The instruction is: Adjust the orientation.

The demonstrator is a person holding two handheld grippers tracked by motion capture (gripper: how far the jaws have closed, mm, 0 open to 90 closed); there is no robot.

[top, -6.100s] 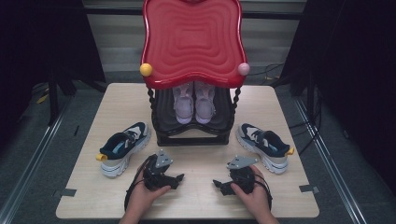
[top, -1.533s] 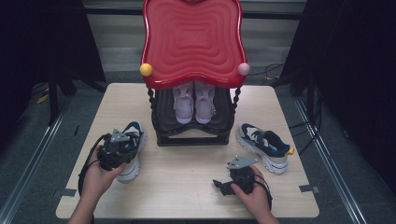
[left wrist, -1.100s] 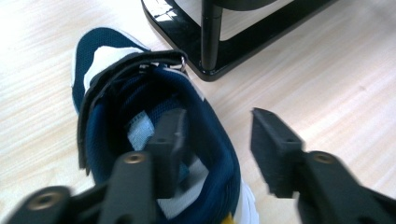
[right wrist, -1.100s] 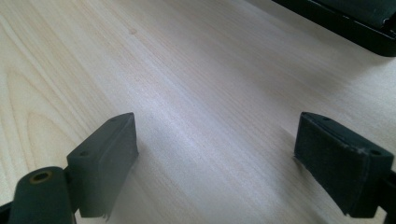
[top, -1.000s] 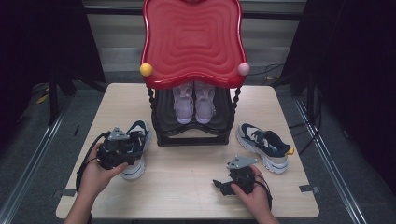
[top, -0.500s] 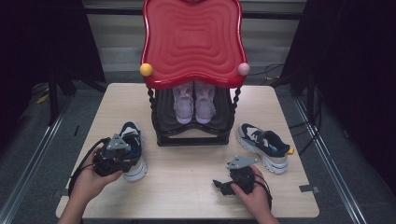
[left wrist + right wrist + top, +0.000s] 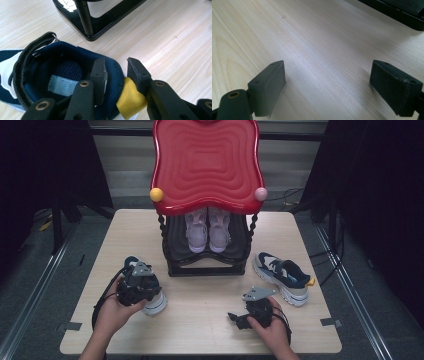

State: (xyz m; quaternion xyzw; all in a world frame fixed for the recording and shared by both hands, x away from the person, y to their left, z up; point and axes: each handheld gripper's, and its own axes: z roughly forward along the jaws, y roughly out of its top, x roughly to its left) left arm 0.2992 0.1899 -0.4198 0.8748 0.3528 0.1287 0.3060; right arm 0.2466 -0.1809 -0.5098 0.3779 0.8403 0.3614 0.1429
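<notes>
A navy, white and teal sneaker (image 7: 155, 304) lies on the left of the table (image 7: 200, 330). My left gripper (image 7: 140, 287) sits over its heel end. In the left gripper view one jaw is inside the shoe opening and the other outside the heel, beside a yellow pull tab (image 7: 130, 100). The jaws (image 7: 116, 71) have just been closing and now pinch the padded heel collar (image 7: 117, 72). The matching sneaker (image 7: 282, 277) lies at the right. My right gripper (image 7: 239, 319) (image 7: 327, 82) rests low over bare wood, open, with nothing between its fingers.
A black shoe rack (image 7: 172, 267) with a wavy red top (image 7: 207, 165) stands at the table's back middle. A pair of pale pink shoes (image 7: 207, 227) sits on its shelf. Bare wood lies between the two grippers. Dark curtains surround the table.
My left hand has shifted right with the gripper on the left sneaker, and the shoe has shifted a little with it. The right hand and right sneaker stay put.
</notes>
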